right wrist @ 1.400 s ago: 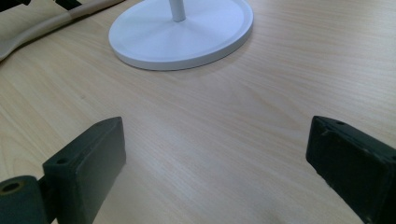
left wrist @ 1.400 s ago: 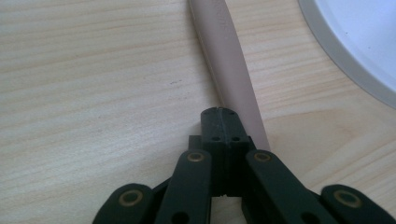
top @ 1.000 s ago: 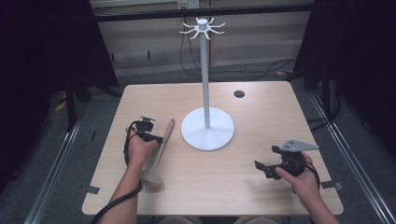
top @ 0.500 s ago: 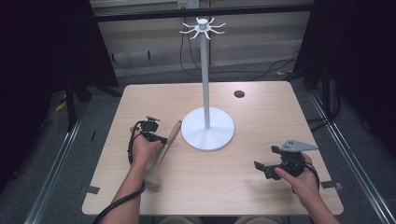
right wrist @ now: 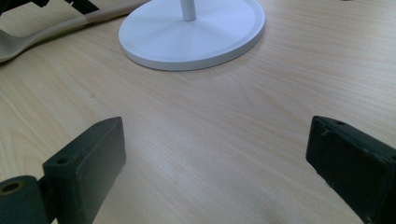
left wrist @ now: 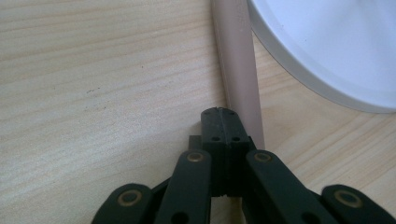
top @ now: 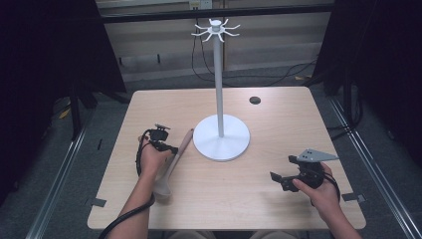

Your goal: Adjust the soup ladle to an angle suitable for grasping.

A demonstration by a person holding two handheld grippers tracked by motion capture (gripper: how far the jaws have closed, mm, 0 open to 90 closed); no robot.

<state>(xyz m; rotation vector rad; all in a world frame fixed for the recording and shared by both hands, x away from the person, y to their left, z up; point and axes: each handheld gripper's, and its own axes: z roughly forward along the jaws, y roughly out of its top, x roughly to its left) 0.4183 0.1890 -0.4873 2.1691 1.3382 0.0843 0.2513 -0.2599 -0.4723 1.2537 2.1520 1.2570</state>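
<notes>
A long beige spoon (top: 175, 157) lies slantwise on the wooden table (top: 278, 124), its bowl (top: 161, 189) towards the near edge and its handle tip beside the white stand's base (top: 221, 137). My left gripper (top: 171, 149) rests low against the handle's left side. In the left gripper view its jaws (left wrist: 219, 114) are shut pad to pad with nothing between them, and the spoon handle (left wrist: 238, 70) runs along their right edge. My right gripper (top: 276, 179) hovers at the near right, and its jaws (right wrist: 215, 140) stand wide open over bare wood. The right gripper view shows the spoon (right wrist: 56, 28) far off.
A white stand with a tall pole (top: 218, 84) and a ring of hooks (top: 216, 30) on top rises from a round base at the table's middle. A small black disc (top: 255, 100) lies at the far right. Dark curtains and cables surround the table.
The spoon's handle end has swung a little to the right, closer to the stand's base, with the left gripper against it. The right gripper has kept still.
</notes>
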